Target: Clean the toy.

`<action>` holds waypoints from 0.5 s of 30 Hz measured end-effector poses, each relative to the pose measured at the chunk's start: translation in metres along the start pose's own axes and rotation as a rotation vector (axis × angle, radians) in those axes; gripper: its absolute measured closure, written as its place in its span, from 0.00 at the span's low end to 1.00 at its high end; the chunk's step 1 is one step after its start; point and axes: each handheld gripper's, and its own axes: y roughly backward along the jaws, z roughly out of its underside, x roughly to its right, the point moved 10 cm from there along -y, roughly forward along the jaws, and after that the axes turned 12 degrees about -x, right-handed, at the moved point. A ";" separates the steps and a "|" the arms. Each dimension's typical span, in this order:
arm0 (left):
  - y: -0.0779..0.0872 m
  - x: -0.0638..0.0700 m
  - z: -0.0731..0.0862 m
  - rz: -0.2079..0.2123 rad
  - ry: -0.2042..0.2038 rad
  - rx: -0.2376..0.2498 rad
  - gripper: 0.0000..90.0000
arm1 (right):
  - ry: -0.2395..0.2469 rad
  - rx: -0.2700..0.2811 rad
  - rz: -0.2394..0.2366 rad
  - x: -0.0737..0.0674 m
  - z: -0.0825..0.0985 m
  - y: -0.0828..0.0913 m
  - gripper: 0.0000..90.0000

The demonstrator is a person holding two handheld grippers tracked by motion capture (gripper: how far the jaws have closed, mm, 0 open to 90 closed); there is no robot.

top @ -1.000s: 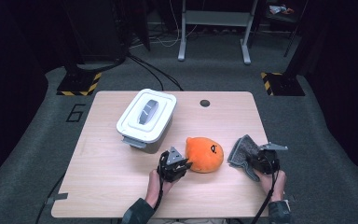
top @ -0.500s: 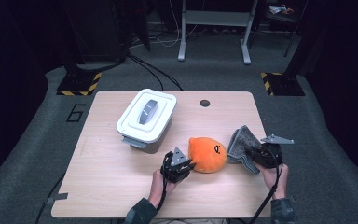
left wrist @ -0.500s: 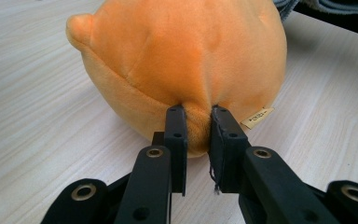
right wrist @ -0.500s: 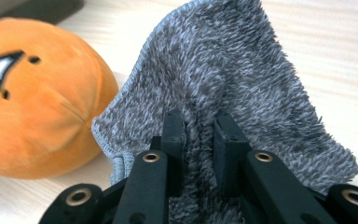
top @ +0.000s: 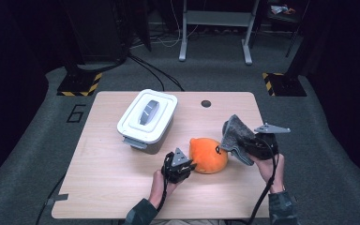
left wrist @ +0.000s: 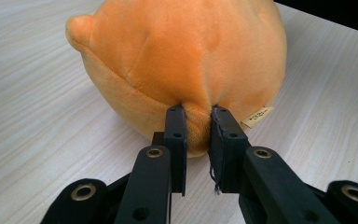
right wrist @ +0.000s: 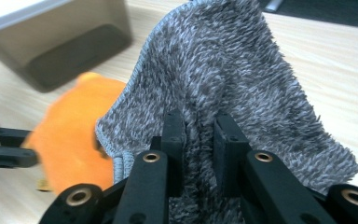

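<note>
The orange plush toy [top: 208, 154] lay on the wooden tabletop [top: 103, 187], near the front edge and just right of the white lidded box [top: 147, 119]. The left gripper [top: 182, 165] met it from the left, its jaws closed on a small pinch of the orange fabric low on the toy's side (a small label [left wrist: 258, 115] showed just beside the pinch in the left gripper view). The right gripper [top: 243, 145] was held above the tabletop to the right of the toy, its jaws clamped on a fold of a grey fuzzy cloth [top: 236, 133], which stood up from the jaws and leaned toward the toy. In the right gripper view the cloth [right wrist: 223, 88] covered part of the toy [right wrist: 70, 135].
</note>
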 end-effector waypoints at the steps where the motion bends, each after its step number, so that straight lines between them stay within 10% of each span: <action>1: 0.000 0.001 0.001 0.007 0.004 -0.005 0.87 | 0.007 -0.003 -0.011 -0.007 -0.004 0.000 0.85; 10: 0.000 0.000 -0.001 -0.002 -0.004 0.002 0.87 | 0.070 0.024 -0.097 -0.051 -0.031 0.004 0.85; 15: 0.001 0.001 -0.005 -0.005 -0.006 0.012 0.87 | 0.116 -0.046 -0.124 -0.073 -0.035 -0.025 0.85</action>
